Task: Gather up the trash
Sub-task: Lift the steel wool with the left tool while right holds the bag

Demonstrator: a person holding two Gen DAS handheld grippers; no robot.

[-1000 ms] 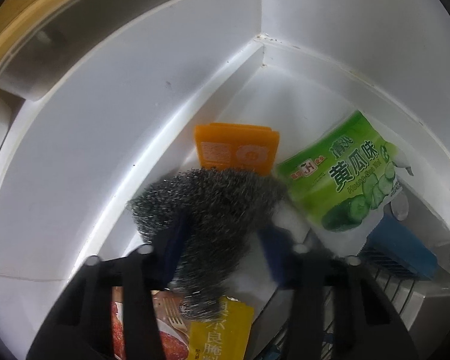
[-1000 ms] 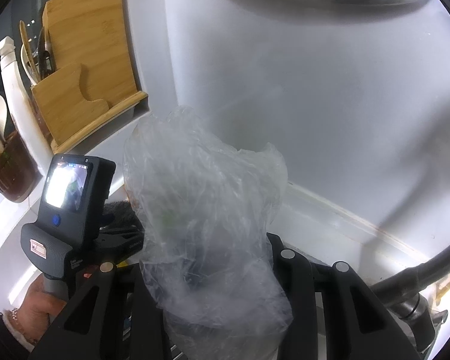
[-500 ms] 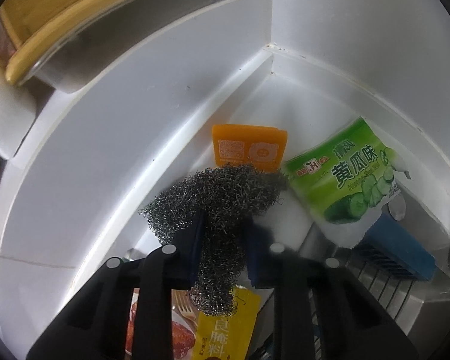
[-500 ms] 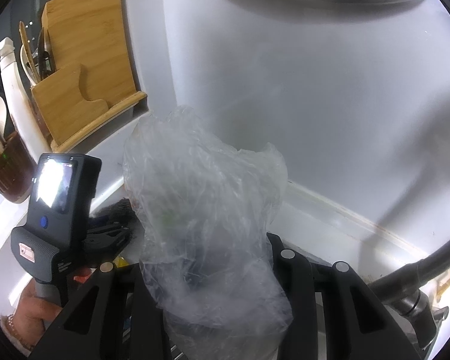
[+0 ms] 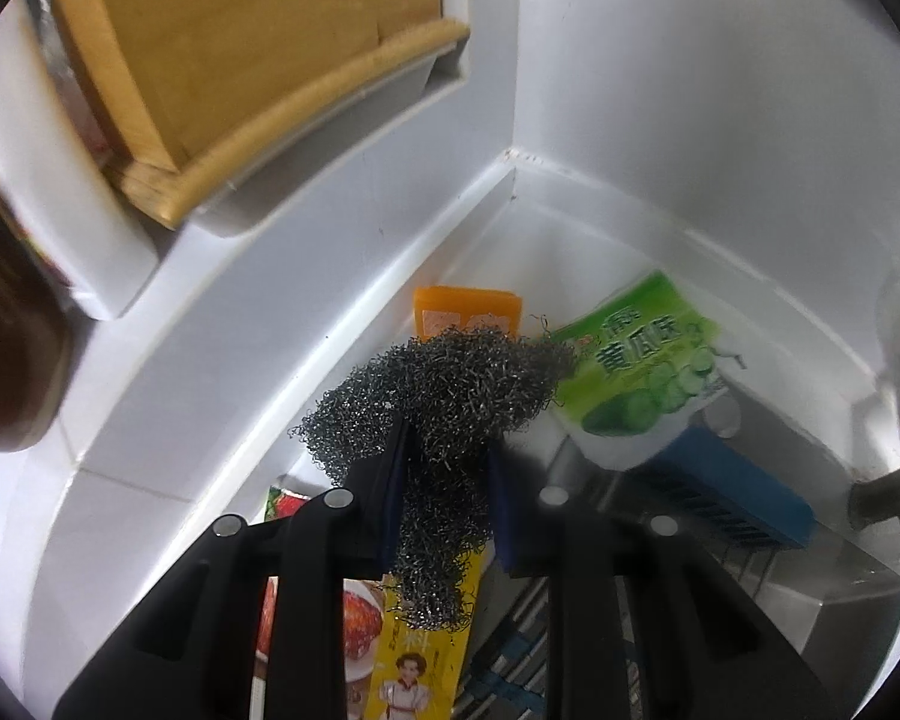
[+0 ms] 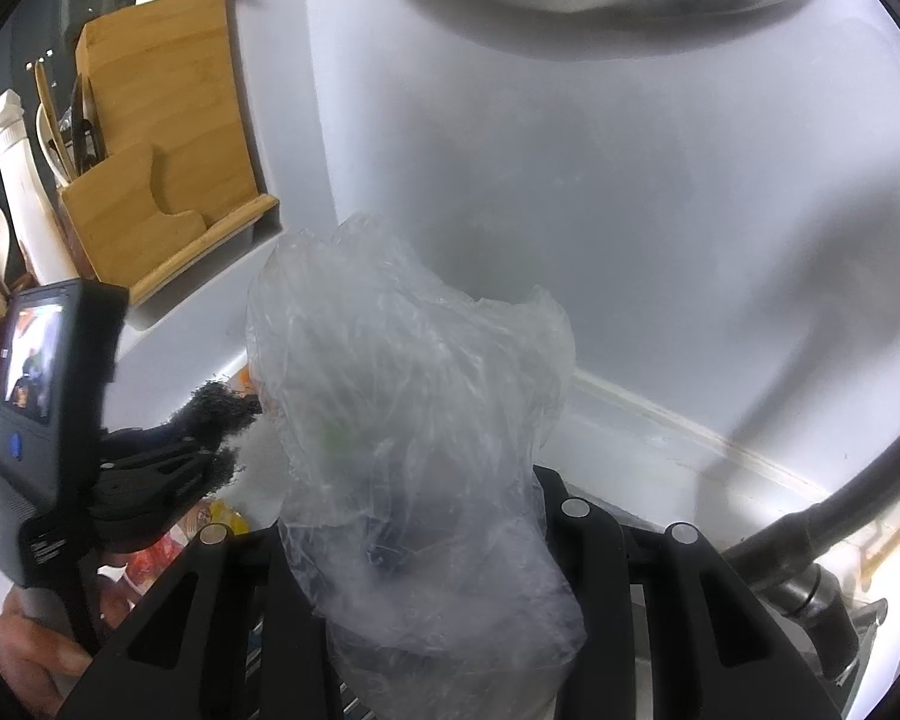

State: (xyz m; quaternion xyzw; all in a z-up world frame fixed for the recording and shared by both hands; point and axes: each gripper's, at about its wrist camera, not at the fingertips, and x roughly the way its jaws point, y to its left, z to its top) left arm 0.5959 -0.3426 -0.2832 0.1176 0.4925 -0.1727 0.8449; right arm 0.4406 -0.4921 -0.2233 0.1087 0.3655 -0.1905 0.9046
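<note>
The left gripper [image 5: 444,468] has its fingers clamped across the middle of a steel-wool scrubber [image 5: 444,396], which hangs clear above the snack wrappers [image 5: 414,648] lying in the white corner, likely so it can be carried over as trash. To its right, the right gripper [image 6: 414,546] pinches a crumpled clear plastic bag [image 6: 414,420] upright between closed fingers, probably held ready beside the scrubber to receive it.

Steel wool [image 5: 444,396] between the left hand-held gripper [image 5: 447,480] fingers, snack packet [image 5: 642,372] to its right, sponge [image 5: 467,315] behind, sachet [image 5: 420,654] beneath.
</note>
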